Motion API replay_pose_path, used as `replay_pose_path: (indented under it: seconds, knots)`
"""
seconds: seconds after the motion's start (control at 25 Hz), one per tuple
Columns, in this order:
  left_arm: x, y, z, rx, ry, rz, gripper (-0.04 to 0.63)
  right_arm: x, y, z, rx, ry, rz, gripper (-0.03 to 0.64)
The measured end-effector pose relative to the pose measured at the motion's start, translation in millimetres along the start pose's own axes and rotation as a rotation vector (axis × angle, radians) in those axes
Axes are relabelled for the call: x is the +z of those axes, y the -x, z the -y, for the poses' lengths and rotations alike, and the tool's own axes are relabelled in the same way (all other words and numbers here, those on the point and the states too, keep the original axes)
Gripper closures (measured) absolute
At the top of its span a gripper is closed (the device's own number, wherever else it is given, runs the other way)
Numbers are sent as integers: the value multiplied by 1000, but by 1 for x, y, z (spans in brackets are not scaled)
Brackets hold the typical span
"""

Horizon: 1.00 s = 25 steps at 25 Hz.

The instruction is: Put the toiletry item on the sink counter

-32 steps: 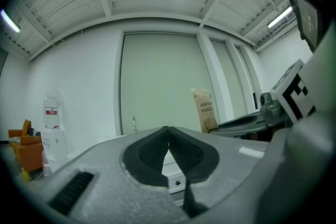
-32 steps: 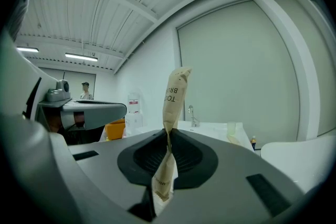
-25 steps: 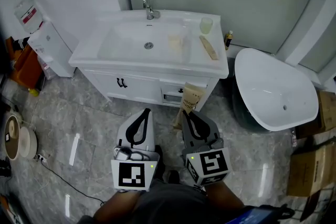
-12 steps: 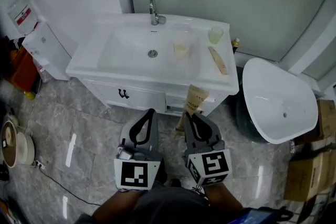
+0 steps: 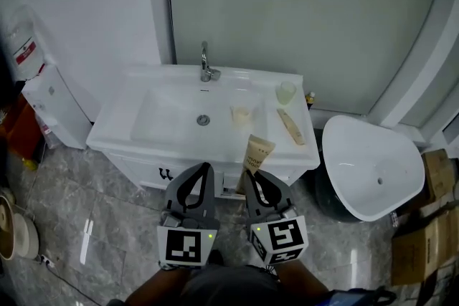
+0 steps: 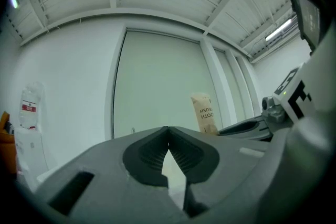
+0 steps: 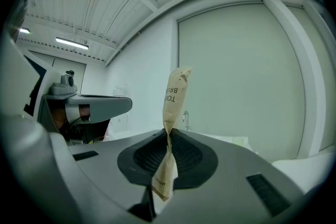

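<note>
white vanity against a pale green panel wall, grey marble floor. sink counter point(image 5: 300, 153) runs across mid-frame, faucet point(image 5: 206, 65) at its back edge. toilet point(image 5: 366, 168) at right.

change over the last second: counter sits lower in frame, closer to the grippers, and more wall shows above. top of the paper packet point(image 5: 258, 153) now overlaps the counter's front edge; a second ago it stood against the cabinet front below. reads as the approach nearly done, release not yet made.

right gripper point(image 5: 248, 174): jaws pinched onto the packet's lower part, the rest standing upright above them point(image 7: 173, 97). left gripper point(image 5: 204, 170): jaws closed tip to tip, nothing between them point(image 6: 168, 132), held just left of the right one.

writing: "too" and "bru" legible on the packet in the right gripper view; the left gripper view shows the same print upside down point(image 6: 203, 112). likely a toothbrush sachet.

already on the counter, right of the basin: a cup point(image 5: 286, 92) and a flat tan item point(image 5: 290, 127). bare patch near the front right corner looks the natural landing spot.
</note>
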State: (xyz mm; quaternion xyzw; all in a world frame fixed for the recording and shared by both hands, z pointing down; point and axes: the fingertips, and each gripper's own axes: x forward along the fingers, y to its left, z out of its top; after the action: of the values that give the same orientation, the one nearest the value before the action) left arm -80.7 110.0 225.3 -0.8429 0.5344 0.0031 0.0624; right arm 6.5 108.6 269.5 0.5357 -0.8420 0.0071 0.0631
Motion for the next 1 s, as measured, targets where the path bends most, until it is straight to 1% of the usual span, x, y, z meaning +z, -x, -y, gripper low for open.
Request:
replay_pose_path:
  seconds: [0.12, 0.28, 0.6, 0.76, 1.0]
  knots:
    - [-1, -9, -4, -5, 8, 3, 583, 3, -8, 6, -10, 11, 6, 584]
    - [-11, -20, -4, -11, 16, -23, 583, 1, -12, 16, -24, 11, -2, 583]
    - [-39, -71, 11, -35, 18, -97, 583, -21, -35, 66, -51, -30, -41, 584]
    - [-52, -107, 16, -33, 22, -125, 583, -30, -58, 92, -36, -64, -64, 583]
    - [-82, -155, 24, -44, 11, -196, 583, -52, -93, 125, -6, -108, -108, 584]
